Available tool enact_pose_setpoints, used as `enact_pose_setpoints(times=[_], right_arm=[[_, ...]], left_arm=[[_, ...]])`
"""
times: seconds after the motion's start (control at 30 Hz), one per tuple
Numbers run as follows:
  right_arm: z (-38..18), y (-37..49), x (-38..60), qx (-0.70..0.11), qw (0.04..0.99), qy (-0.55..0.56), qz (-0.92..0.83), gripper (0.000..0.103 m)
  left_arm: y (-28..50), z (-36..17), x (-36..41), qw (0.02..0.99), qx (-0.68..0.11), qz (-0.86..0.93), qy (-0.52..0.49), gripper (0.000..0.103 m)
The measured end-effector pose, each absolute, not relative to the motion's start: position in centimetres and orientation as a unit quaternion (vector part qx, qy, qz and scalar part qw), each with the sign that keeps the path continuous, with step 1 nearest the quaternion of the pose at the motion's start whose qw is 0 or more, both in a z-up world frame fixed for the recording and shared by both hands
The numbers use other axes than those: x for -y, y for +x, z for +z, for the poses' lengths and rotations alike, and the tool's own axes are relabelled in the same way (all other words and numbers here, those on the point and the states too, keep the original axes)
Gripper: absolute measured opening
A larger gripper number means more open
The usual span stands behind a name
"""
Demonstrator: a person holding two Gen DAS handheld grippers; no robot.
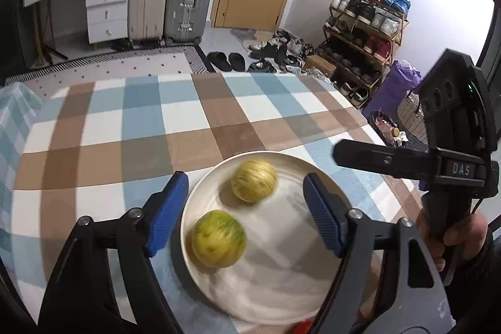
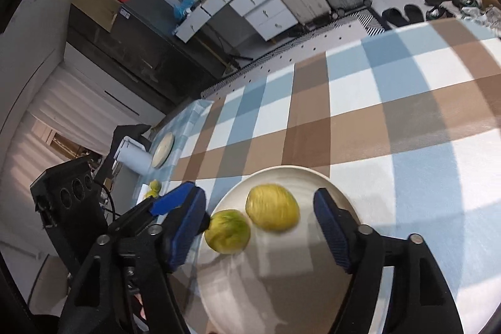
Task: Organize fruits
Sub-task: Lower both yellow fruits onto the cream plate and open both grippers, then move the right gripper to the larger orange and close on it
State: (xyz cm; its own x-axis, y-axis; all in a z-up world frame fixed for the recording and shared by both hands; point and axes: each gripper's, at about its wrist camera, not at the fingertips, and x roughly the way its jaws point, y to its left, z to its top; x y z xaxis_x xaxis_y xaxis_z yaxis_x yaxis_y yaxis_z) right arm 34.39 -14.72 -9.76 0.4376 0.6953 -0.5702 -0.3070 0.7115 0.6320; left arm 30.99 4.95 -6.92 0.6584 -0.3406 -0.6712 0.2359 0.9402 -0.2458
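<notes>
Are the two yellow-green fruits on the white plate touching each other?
Apart. The left wrist view shows bare plate between the far fruit and the near fruit. In the right wrist view they overlap.

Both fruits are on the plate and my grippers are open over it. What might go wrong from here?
1. The two round fruits lie loose on the shallow white plate; a nudge from a finger could roll one off.
2. The left gripper and right gripper crowd the same plate and may collide when pulling back.
3. The plate sits on a soft checked cloth, so it could shift.
</notes>
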Motion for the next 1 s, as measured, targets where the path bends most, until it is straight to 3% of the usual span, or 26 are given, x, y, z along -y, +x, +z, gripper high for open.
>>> enact_pose_setpoints(times=[0.2,0.33,0.7,1.0], right_arm=[[-7.0,29.2,16.9,-0.394,0.845,0.208,0.295,0.087],[-5.2,25.0,18.3,-0.358,0.866,0.195,0.288,0.1],[-3.2,15.8,19.9,-0.282,0.91,0.153,0.265,0.103],[-3.9,11.1,20.0,-0.257,0.928,0.123,0.239,0.103]], left_arm=[[26.4,-3.8,-4.8,0.923,-0.362,-0.126,-0.048,0.086],[22.8,-2.2,-4.7,0.931,-0.343,-0.11,-0.05,0.102],[13.7,0.9,-2.9,0.948,-0.298,-0.106,-0.048,0.102],[8.5,-0.5,-2.1,0.944,-0.31,-0.094,-0.069,0.102]])
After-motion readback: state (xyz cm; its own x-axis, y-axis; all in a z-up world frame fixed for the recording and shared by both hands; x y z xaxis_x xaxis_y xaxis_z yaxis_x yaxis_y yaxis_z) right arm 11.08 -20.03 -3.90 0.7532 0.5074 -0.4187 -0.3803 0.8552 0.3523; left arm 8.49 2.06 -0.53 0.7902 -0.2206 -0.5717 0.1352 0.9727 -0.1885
